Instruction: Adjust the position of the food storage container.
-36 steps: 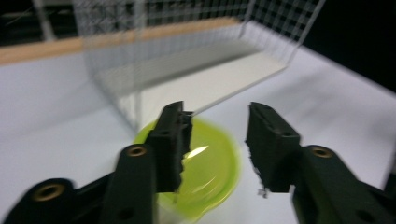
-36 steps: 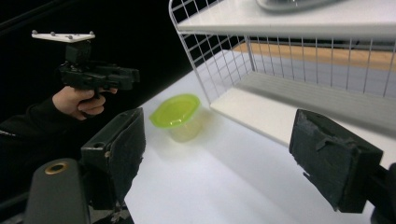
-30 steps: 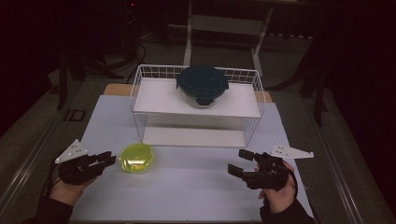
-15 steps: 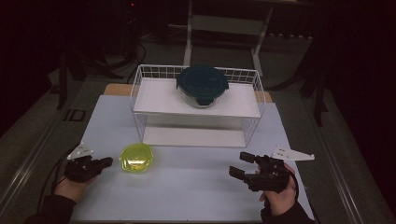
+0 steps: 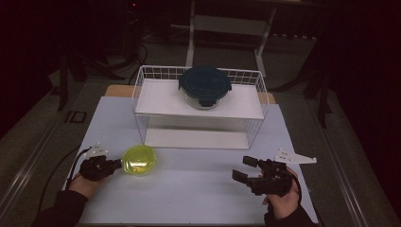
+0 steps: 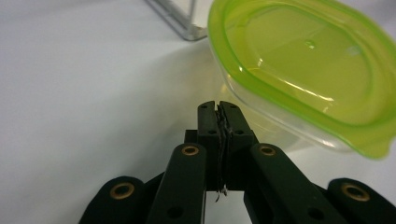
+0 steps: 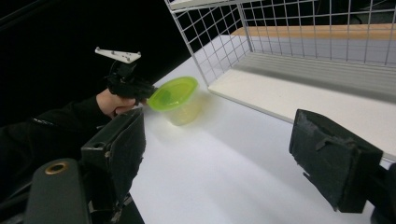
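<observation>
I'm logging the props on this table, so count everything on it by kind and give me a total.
Food containers with lids: 2, the lime-green container on the table and the dark-lidded glass container on the rack
White wire racks: 1, the wire rack
Handheld grippers: 2, the left gripper and the right gripper
Total: 5

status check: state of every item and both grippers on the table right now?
Green-lidded tub: upright on the table, lid on, not gripped.
Dark-lidded glass bowl: on the wire rack's upper shelf, lid on.
Wire rack: upright, lower shelf bare.
Left gripper: jaws shut on nothing, tips beside the tub.
Right gripper: jaws open, nothing between them.
</observation>
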The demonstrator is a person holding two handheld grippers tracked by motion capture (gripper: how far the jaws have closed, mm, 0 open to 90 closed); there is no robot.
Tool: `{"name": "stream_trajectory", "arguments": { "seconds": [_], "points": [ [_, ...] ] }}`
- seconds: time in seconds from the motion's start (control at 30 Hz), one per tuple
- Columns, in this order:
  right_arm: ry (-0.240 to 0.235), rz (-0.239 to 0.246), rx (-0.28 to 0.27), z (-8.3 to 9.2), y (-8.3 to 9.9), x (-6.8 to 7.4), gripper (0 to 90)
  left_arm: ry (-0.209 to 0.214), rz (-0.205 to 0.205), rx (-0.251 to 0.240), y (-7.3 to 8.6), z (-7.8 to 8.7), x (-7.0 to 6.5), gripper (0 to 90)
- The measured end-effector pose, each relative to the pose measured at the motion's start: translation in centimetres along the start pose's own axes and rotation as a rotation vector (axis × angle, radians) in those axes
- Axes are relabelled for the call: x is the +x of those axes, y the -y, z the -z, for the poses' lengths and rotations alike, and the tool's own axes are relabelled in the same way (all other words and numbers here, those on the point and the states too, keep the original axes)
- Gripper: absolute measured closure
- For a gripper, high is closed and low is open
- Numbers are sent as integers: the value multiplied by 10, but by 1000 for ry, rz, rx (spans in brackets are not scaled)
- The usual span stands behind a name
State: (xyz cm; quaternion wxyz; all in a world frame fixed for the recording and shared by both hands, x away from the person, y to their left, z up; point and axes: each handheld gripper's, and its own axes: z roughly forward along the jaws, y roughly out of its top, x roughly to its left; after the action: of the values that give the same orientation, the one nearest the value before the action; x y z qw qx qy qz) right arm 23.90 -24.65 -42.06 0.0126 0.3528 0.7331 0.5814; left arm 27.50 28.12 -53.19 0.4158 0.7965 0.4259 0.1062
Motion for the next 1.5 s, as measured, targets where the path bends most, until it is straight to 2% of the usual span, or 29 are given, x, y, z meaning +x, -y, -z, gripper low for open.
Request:
{"name": "stream_trajectory", "arguments": {
  "seconds": [0.23, 0.3, 0.4, 0.5, 0.53, 0.63, 0.7, 0.83, 1.0, 1.1, 1.5],
  "points": [
    [2, -5, -5, 2, 0, 0, 180, 31, -28, 13, 4, 0, -11, 870],
    [3, -8, -5, 2, 0, 0, 181, 22, -35, 19, 3, 0, -12, 870],
    [2, -6, -5, 2, 0, 0, 181, -2, -26, 22, 2, 0, -7, 870],
    [0, -4, -3, 1, 0, 1, 181, -7, -1, -1, 0, -1, 2, 870],
    [-2, -6, -1, 1, 0, 0, 181, -17, -4, -2, -1, -1, 4, 870],
    [-4, -12, 3, 0, 0, -2, 181, -14, 3, -32, -3, -4, 10, 869],
    [1, -10, 5, -1, 0, -2, 182, 9, 2, -56, -5, -6, 13, 870],
    [4, -9, 8, -1, 0, -3, 182, 17, -21, -37, -6, -11, 12, 870],
    [8, -15, 5, 2, 1, -4, 182, 41, -27, -23, -5, -11, 5, 871],
    [8, -17, 5, 3, 1, -4, 183, 74, -30, -20, -4, -11, -2, 871],
    [12, -12, -2, 4, 2, -3, 183, 165, -105, 7, -6, -21, -39, 871]
  ]
}}
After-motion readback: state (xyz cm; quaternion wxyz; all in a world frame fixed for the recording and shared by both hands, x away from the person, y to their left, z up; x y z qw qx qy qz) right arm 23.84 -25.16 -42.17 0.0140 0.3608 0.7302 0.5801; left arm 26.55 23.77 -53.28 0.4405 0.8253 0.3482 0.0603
